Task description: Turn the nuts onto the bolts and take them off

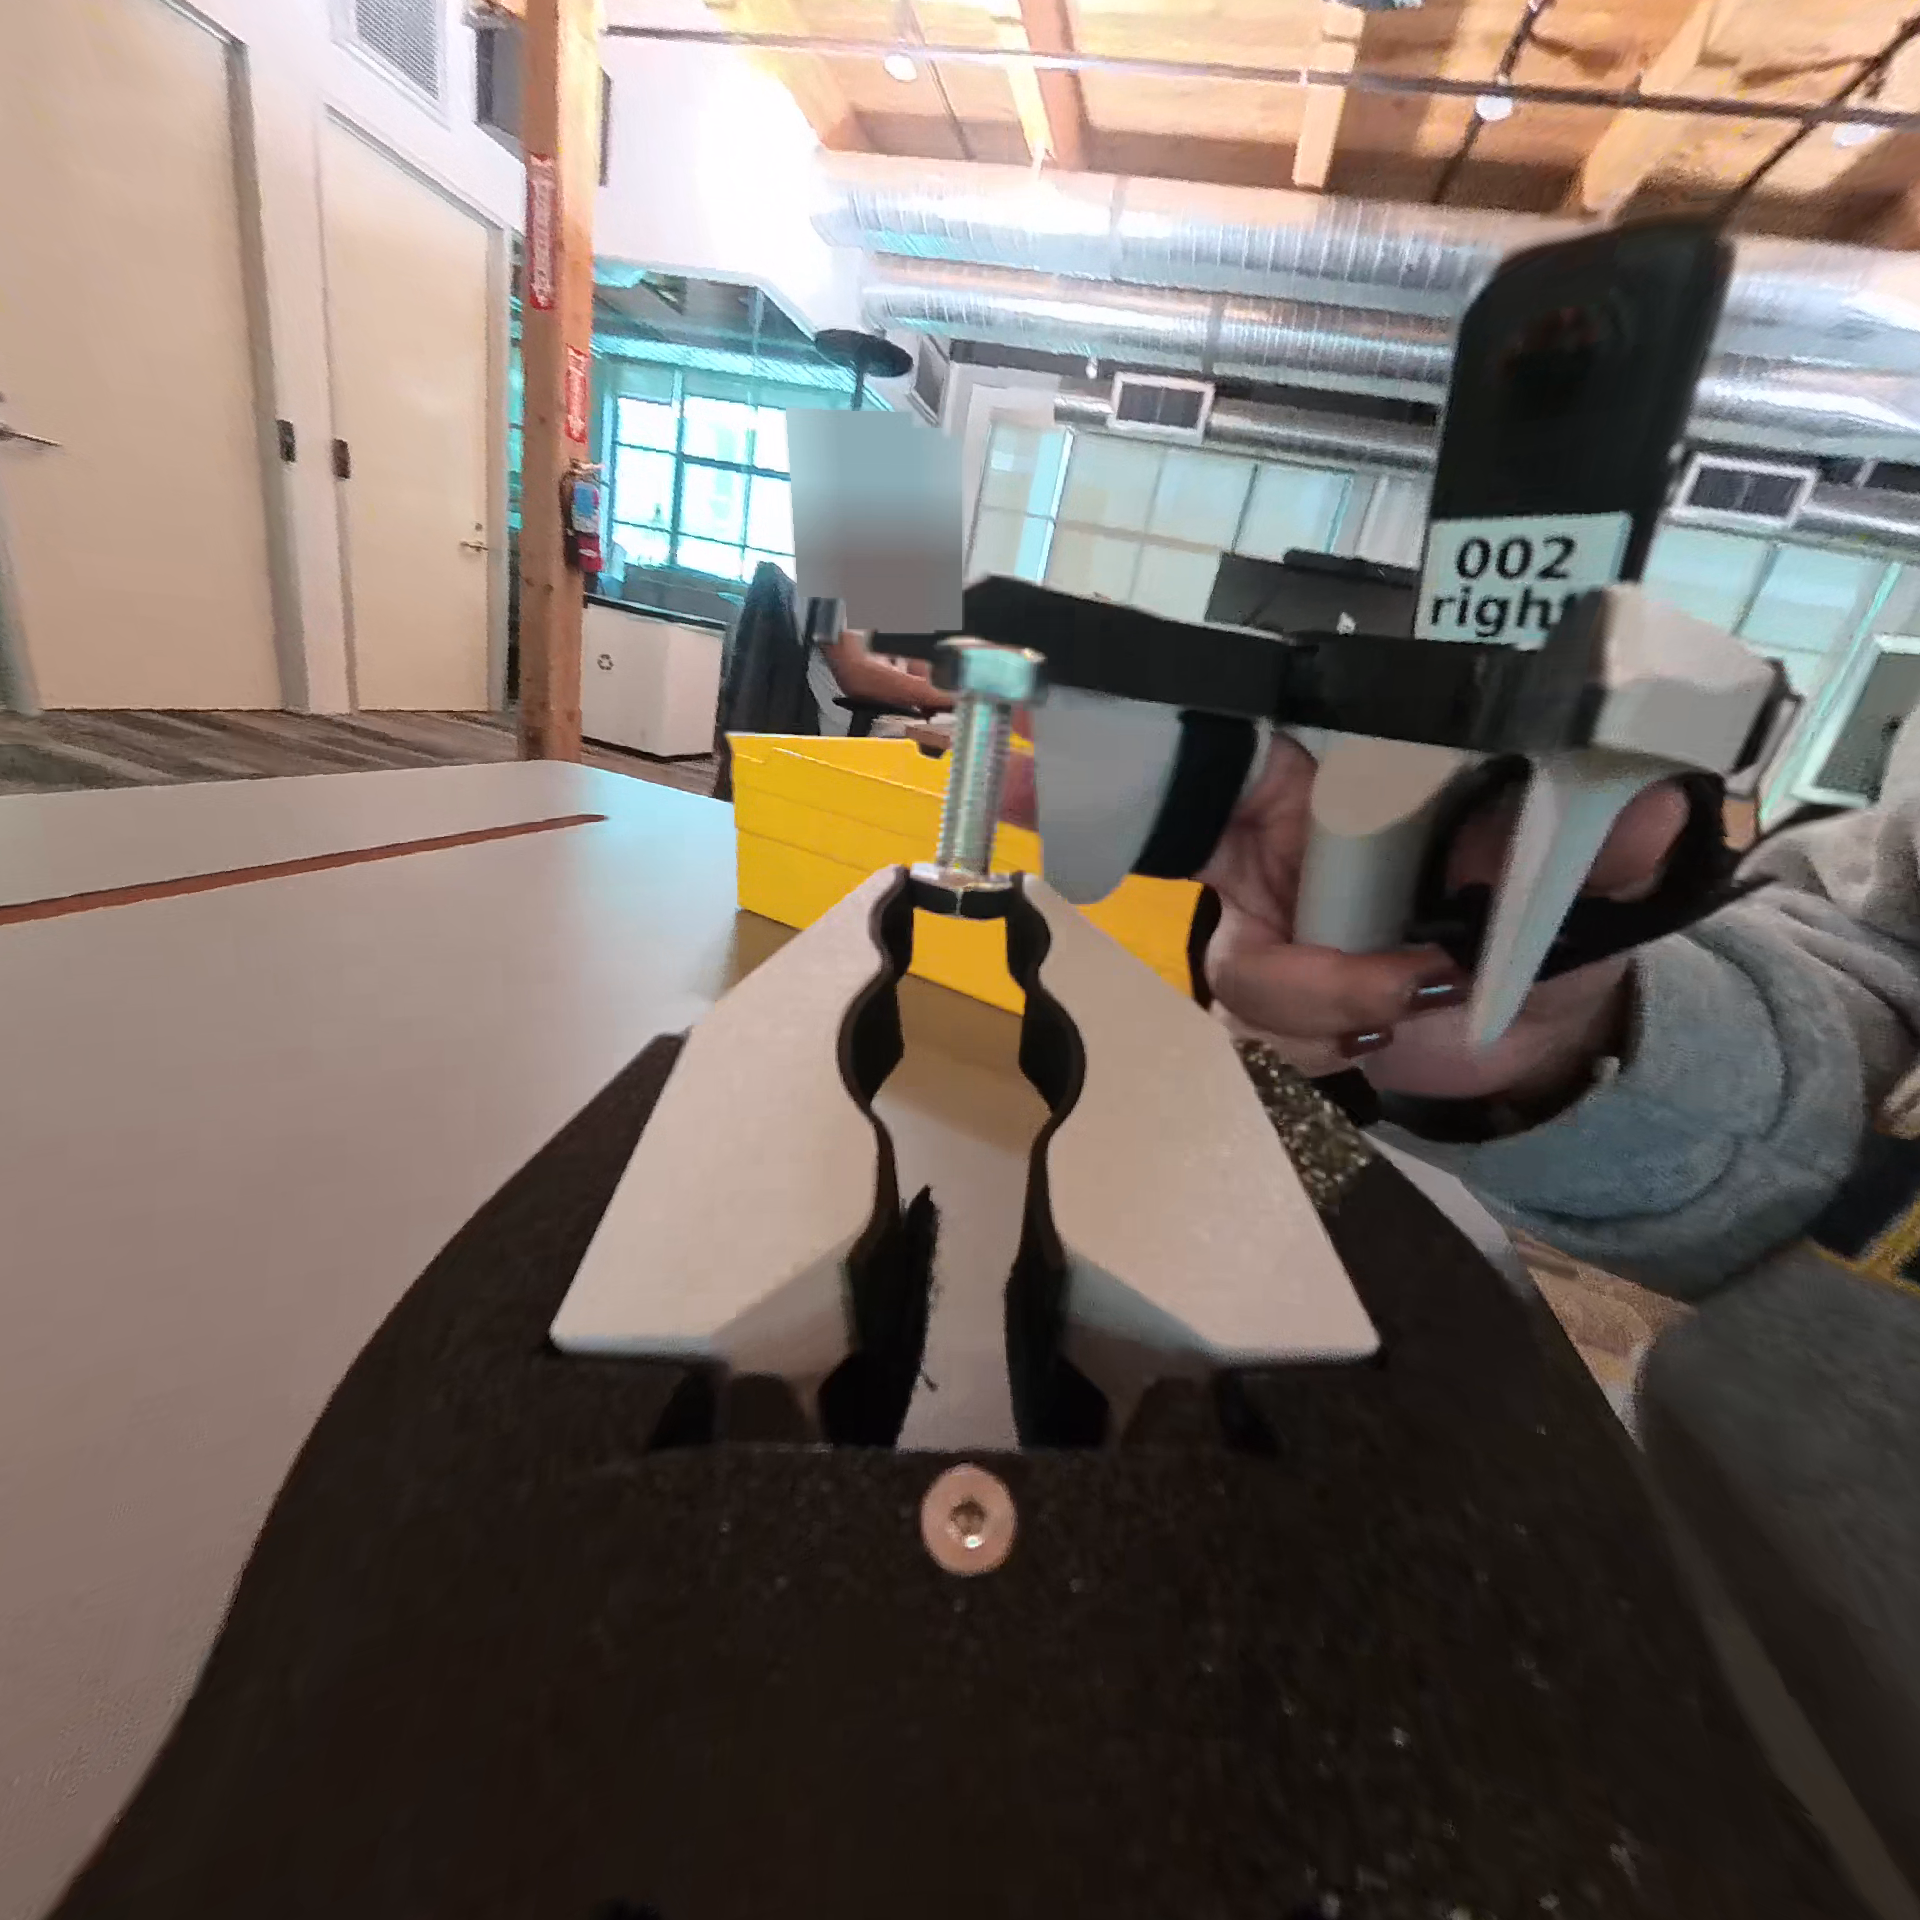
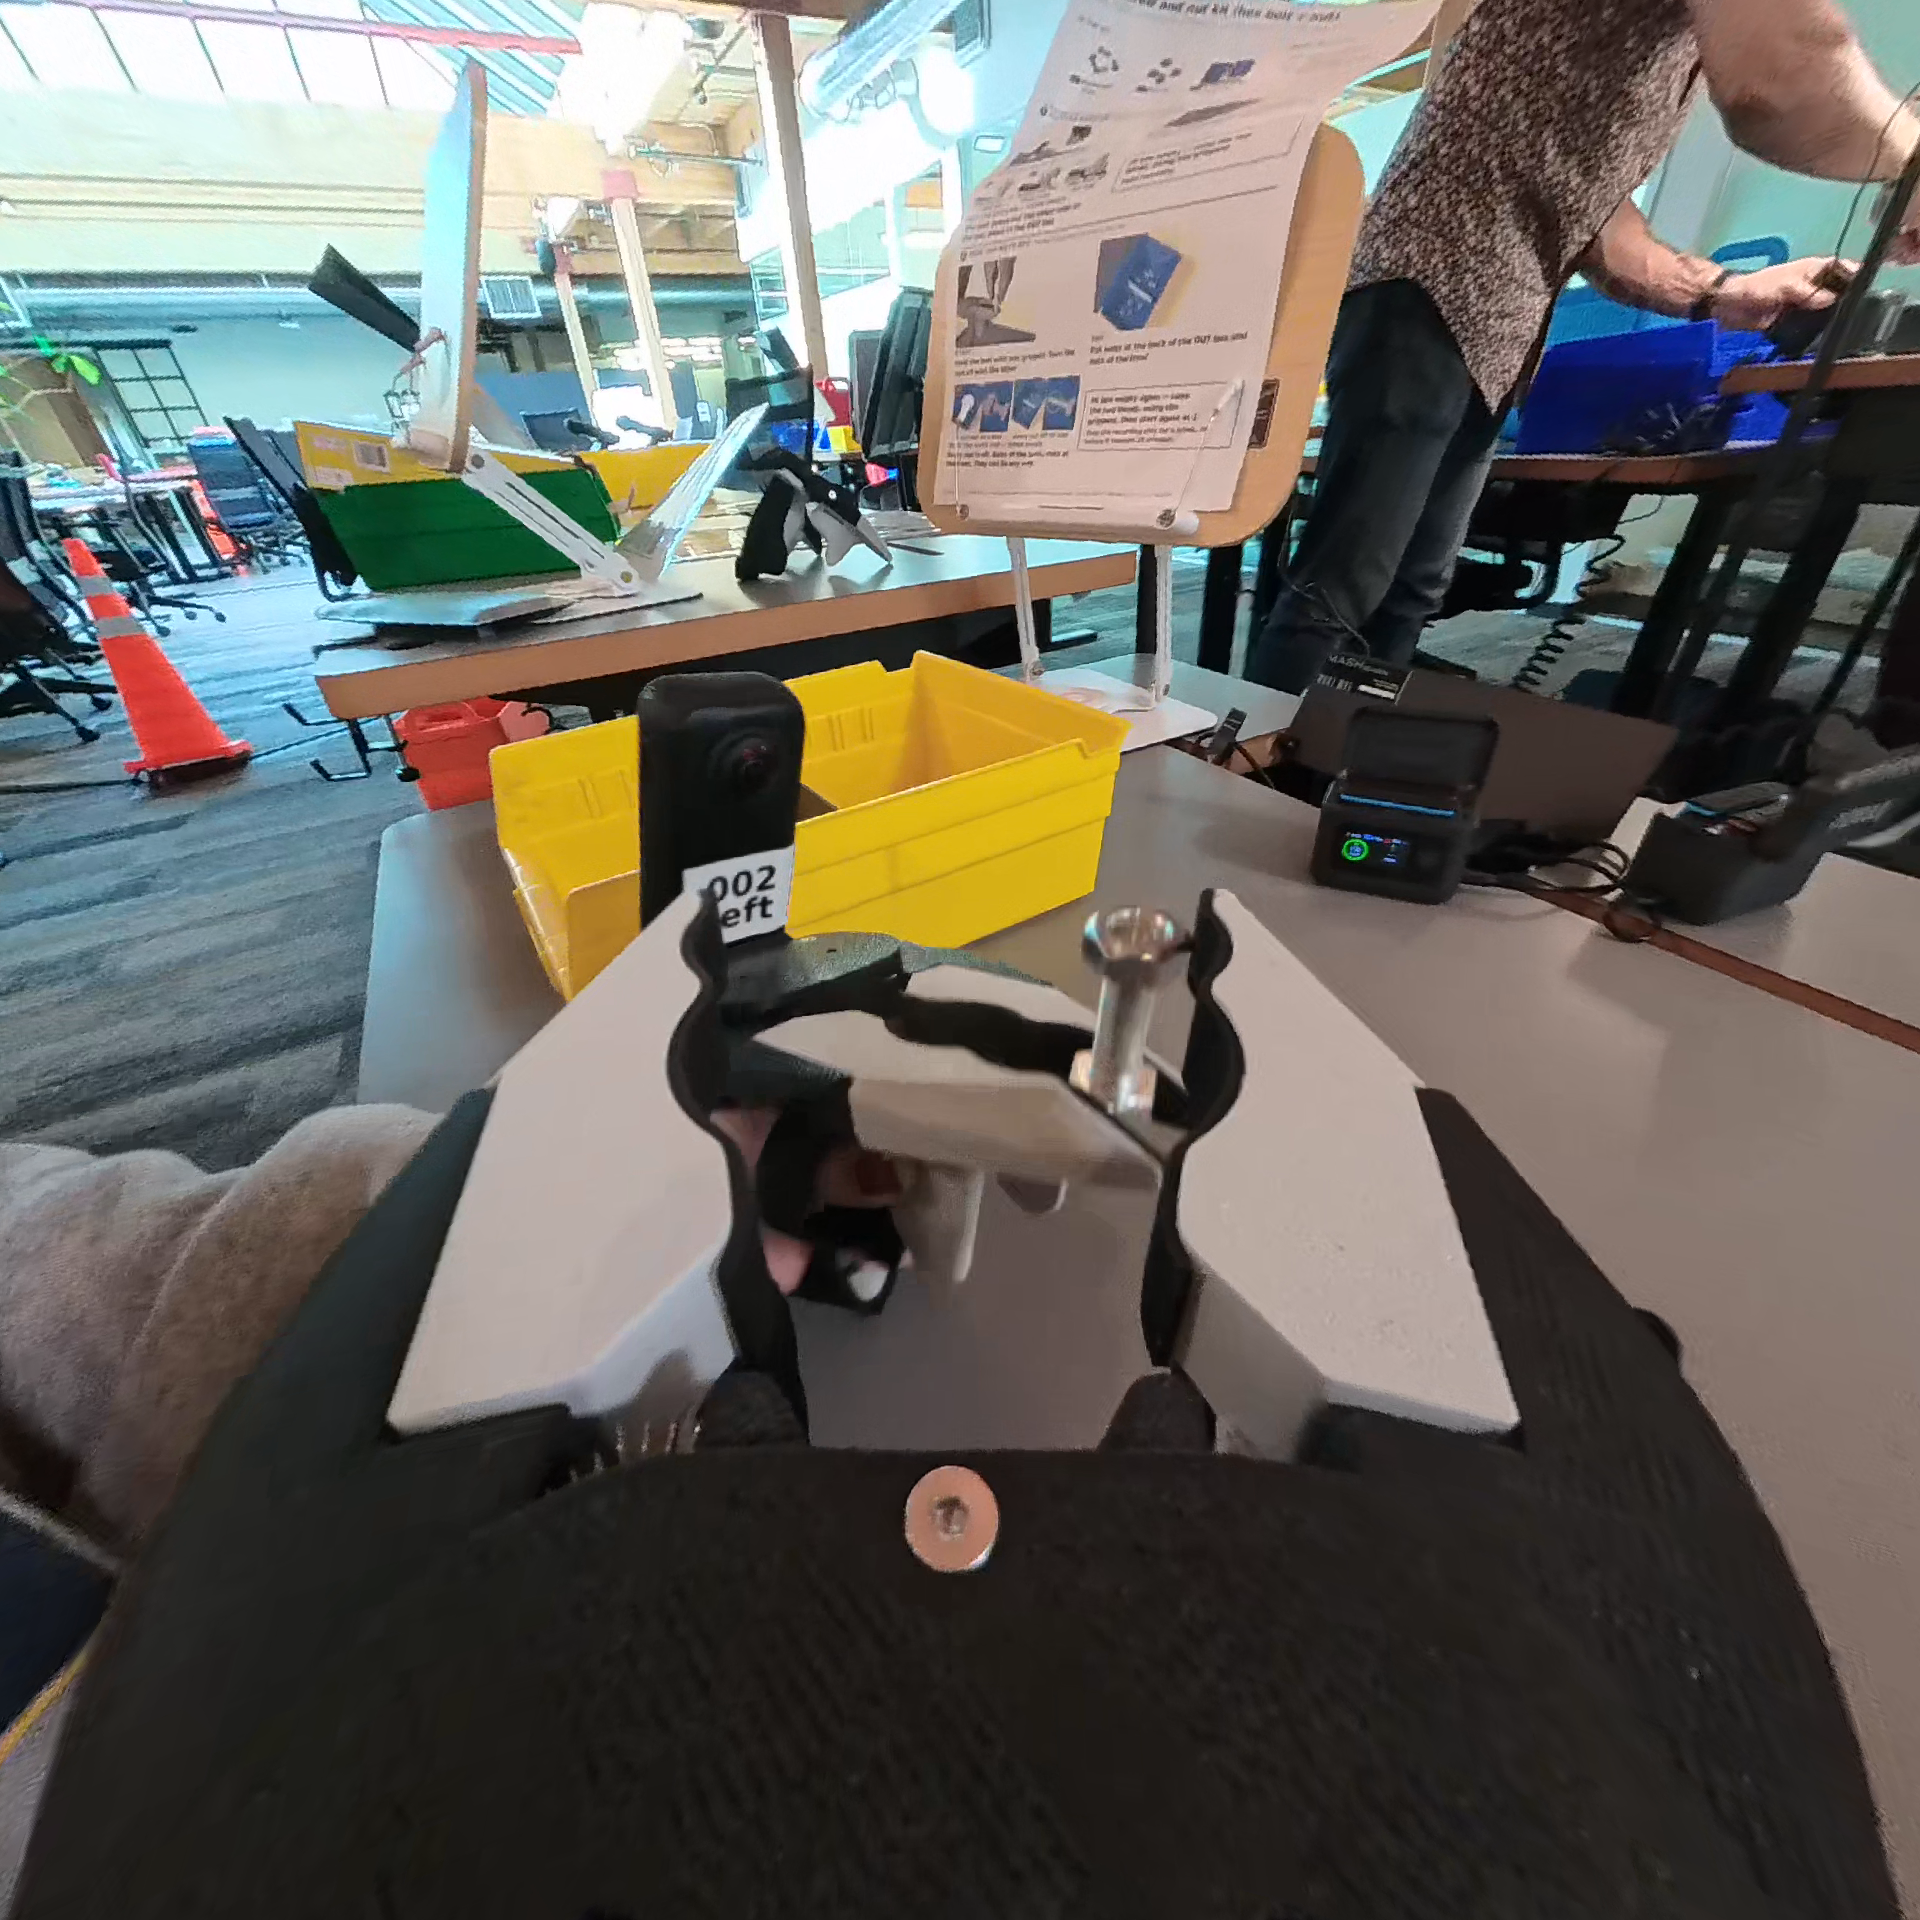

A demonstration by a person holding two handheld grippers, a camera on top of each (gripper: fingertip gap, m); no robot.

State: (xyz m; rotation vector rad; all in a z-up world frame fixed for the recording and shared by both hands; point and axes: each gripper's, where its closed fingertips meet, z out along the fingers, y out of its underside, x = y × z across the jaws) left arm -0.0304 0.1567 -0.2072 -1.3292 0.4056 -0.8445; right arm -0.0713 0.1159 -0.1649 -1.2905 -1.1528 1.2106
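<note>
While clamped, threaded steel bolt (image 1: 971, 774) — hex-headed, upright

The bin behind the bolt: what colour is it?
Yellow. The bin shows best in the right wrist view, open-topped on the table.

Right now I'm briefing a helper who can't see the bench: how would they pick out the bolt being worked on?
Start at the yellow bin on the grey table. In front of it the left claw pinches a nut at its tips. The bolt stands upright out of that nut, head on top: the only shiny threaded metal rod there.
</note>
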